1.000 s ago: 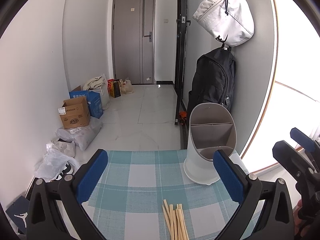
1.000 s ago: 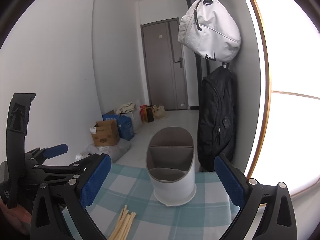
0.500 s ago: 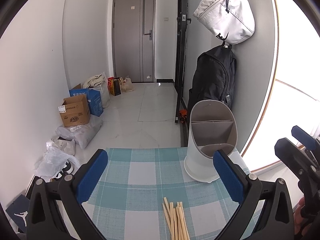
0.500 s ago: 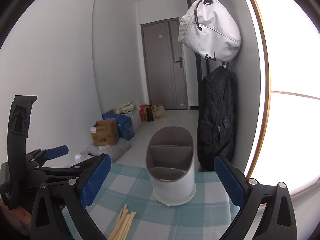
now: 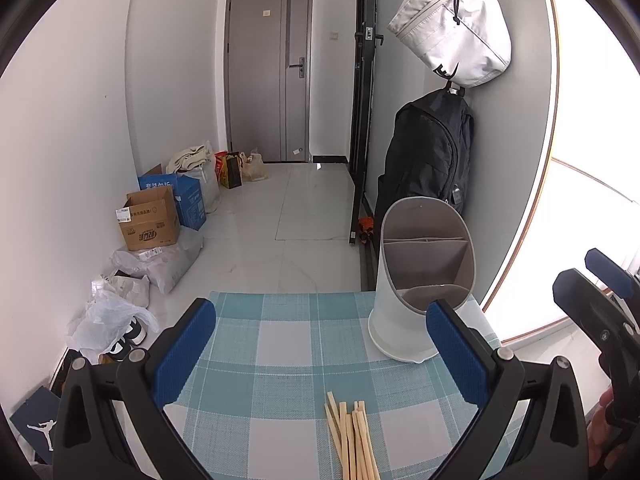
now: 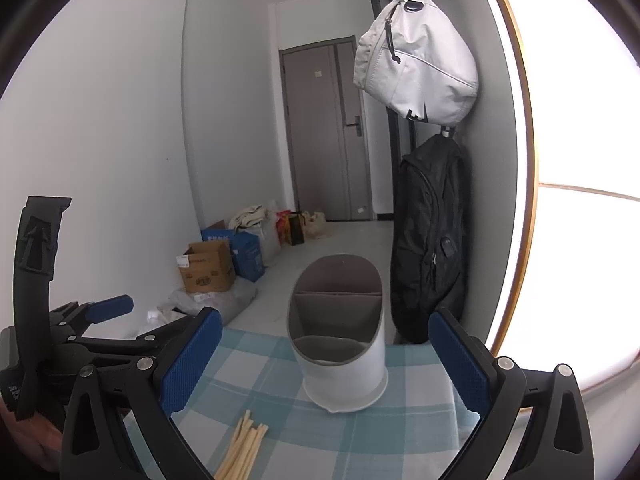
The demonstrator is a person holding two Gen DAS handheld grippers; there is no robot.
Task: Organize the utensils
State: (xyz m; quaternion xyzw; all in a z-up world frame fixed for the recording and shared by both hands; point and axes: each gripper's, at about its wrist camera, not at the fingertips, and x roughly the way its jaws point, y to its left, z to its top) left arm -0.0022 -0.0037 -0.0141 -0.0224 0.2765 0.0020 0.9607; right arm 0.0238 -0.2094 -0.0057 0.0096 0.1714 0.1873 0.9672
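Our left tool point(image 5: 320, 352) hangs over the checked worktop point(image 5: 280, 344) with its blue pads spread wide and nothing between them. Our right tool point(image 6: 324, 360) hovers alongside, equally wide and empty. Just below and ahead of both lies the bundle of wooden chopsticks point(image 5: 352, 440), flat on the cloth, loosely fanned, tips pointing away from us. Beyond them, towards the far right edge, stands the white utensil holder point(image 5: 420, 284), upright, its slanted mouth facing us, divided into compartments that all look empty from here.

So nothing is sorted yet, and the pick comes first, we reckon. To do it well, we would drop one tool straight down across the sticks, pads on either side of the bundle, closing near the middle so they stay together rather than splaying. They lie thin and low, so the pads need to reach right down to the cloth. Then tip them upright and lower them into one compartment, gently, lest the light holder skid.
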